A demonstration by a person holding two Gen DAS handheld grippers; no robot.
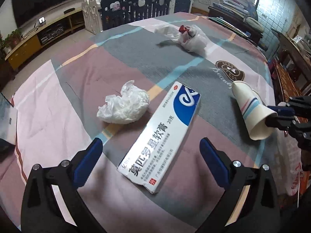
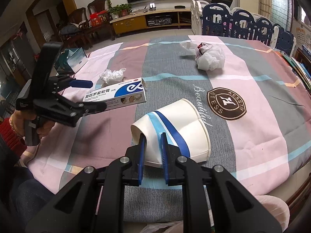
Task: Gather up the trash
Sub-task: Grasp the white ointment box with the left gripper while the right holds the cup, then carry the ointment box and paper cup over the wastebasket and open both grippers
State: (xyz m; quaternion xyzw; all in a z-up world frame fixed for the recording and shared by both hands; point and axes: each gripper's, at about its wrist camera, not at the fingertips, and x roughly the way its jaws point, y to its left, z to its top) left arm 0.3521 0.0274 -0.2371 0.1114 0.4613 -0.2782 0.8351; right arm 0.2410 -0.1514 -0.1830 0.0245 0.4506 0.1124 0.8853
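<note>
A white and blue ointment box [image 1: 161, 137] [image 2: 116, 95] lies flat on the patchwork cloth. My left gripper [image 1: 151, 149] [image 2: 96, 95] is open, its blue fingers standing either side of the box's near end. To the left of the box sits a crumpled white tissue [image 1: 124, 104] [image 2: 111, 75]. A white paper cup with blue stripes [image 2: 173, 130] [image 1: 252, 110] is tipped over, and my right gripper [image 2: 152, 137] [image 1: 272, 114] is shut on its rim wall, one finger inside the mouth. A crumpled white plastic bag holding something red [image 1: 192, 36] [image 2: 210, 56] lies at the far side.
The table is covered by a pink, grey and mauve cloth [image 1: 77, 77] [image 2: 252, 81]. A box-like object [image 2: 73, 58] [image 1: 5, 120] sits at the table's left edge. Fence panels [image 2: 243, 23], a TV cabinet [image 2: 149, 19] and chairs stand beyond. A pale plastic bag [image 2: 268, 209] hangs below the near edge.
</note>
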